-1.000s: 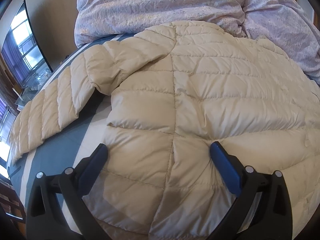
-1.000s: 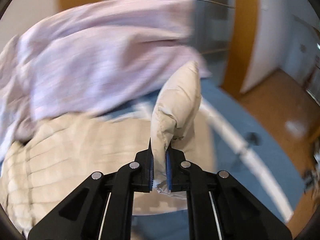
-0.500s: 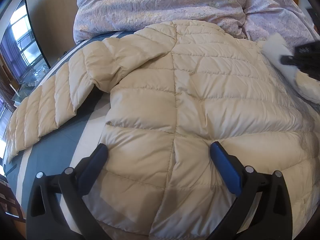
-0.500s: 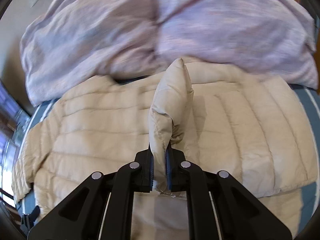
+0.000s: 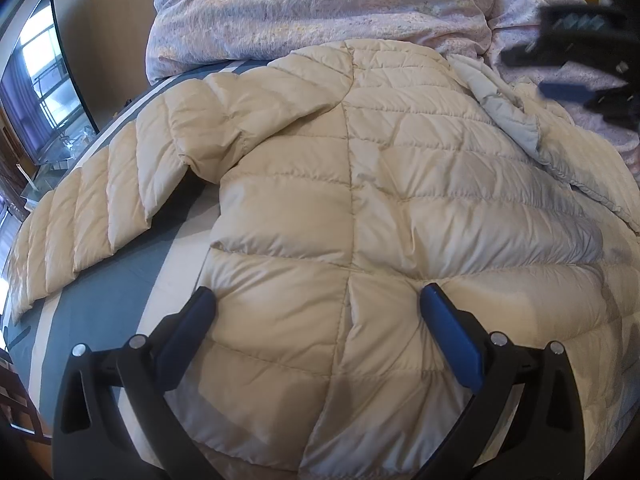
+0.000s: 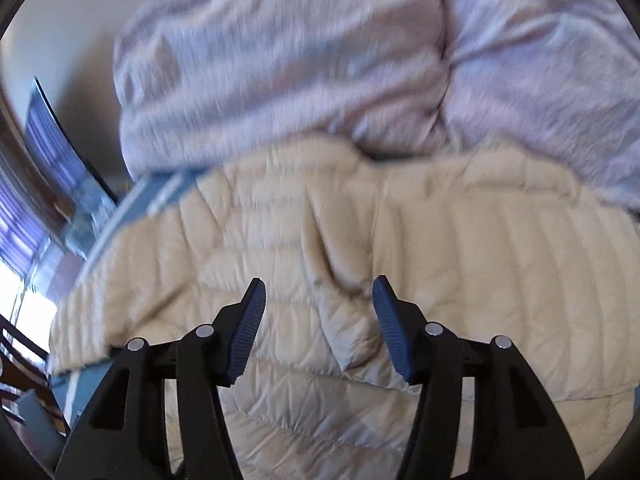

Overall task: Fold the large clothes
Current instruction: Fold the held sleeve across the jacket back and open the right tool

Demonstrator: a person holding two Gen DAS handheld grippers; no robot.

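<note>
A cream quilted puffer jacket (image 5: pixel 360 208) lies back-up on the bed. Its left sleeve (image 5: pixel 92 216) stretches out to the left. Its right sleeve (image 5: pixel 532 140) lies folded over the jacket's back. My left gripper (image 5: pixel 318 304) is open, its fingers resting on the jacket's lower back. My right gripper (image 6: pixel 319 294) is open and empty just above the folded sleeve (image 6: pixel 344 308); it also shows in the left wrist view (image 5: pixel 576 64), at the upper right. The right wrist view is blurred by motion.
A lilac duvet (image 5: pixel 320 4) is piled at the far end of the bed, touching the jacket's collar. The blue and white striped sheet (image 5: pixel 108 300) shows at the left. A dark screen (image 5: pixel 40 80) stands beyond the bed's left edge.
My right gripper carried the right sleeve across onto the jacket's back, opened and let it go. My left gripper has stayed open in the same place.
</note>
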